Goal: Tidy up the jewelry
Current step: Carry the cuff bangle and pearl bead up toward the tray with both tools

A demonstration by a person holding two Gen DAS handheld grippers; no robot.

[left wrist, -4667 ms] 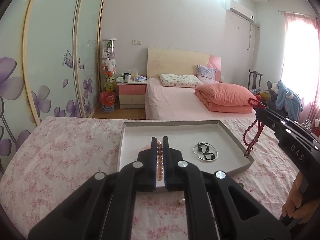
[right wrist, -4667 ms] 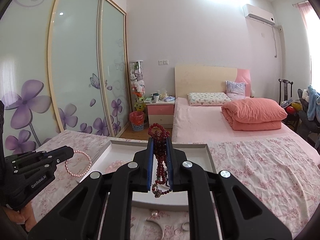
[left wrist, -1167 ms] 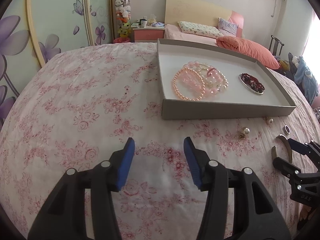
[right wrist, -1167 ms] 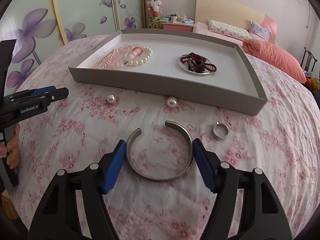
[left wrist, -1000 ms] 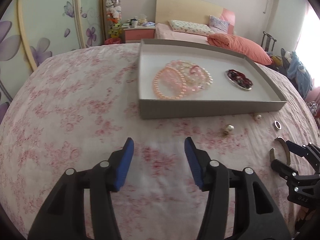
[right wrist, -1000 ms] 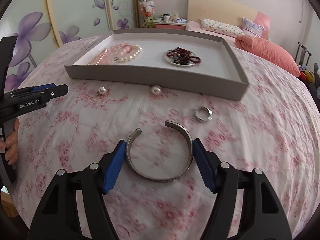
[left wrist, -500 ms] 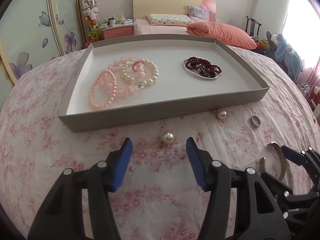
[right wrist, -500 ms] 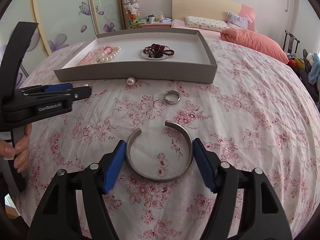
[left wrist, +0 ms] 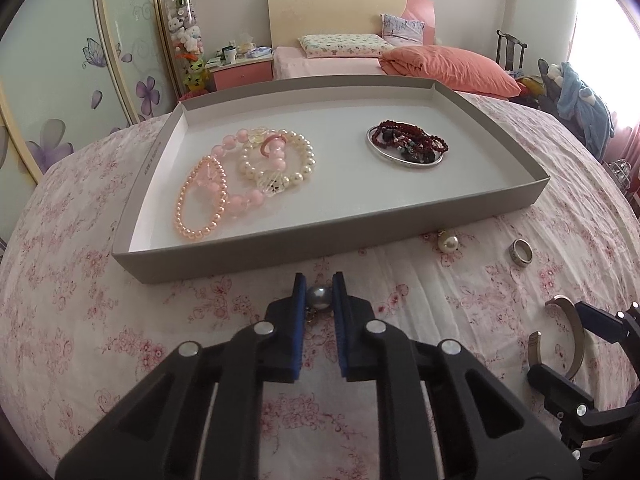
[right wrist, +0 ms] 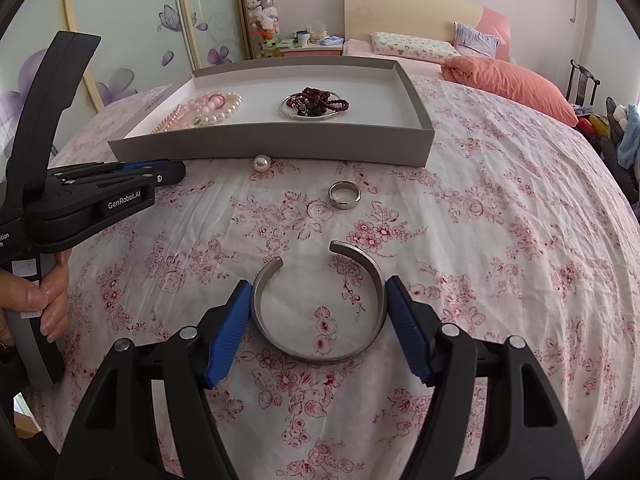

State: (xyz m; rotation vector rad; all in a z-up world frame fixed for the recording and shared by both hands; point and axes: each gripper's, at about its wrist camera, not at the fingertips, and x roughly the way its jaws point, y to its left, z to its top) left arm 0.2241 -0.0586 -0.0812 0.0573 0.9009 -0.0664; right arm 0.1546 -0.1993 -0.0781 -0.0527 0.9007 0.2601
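A grey tray [left wrist: 320, 236] [right wrist: 272, 144] on the floral bedspread holds pink and white pearl bracelets [left wrist: 224, 184] and dark red beads on a silver bangle [left wrist: 408, 146]. My left gripper [left wrist: 319, 294] is shut on a pearl earring [left wrist: 319, 297] just in front of the tray's near wall. My right gripper [right wrist: 318, 304] has its pads against both sides of a silver cuff bracelet [right wrist: 318, 344] that lies on the bedspread. A second pearl earring [left wrist: 448, 243] [right wrist: 260, 163] and a silver ring [left wrist: 522, 252] [right wrist: 344, 195] lie in front of the tray.
Behind the tray stand a bed with a salmon duvet [left wrist: 448, 68], a pink nightstand [left wrist: 240, 72] and sliding wardrobe doors [left wrist: 80, 60]. A chair with clothes [left wrist: 576, 92] is at the right. The bedspread falls away at the left and right.
My left gripper has moved forward and shut on the pearl earring that lay between its open fingers. My right gripper has closed slightly onto the silver cuff.
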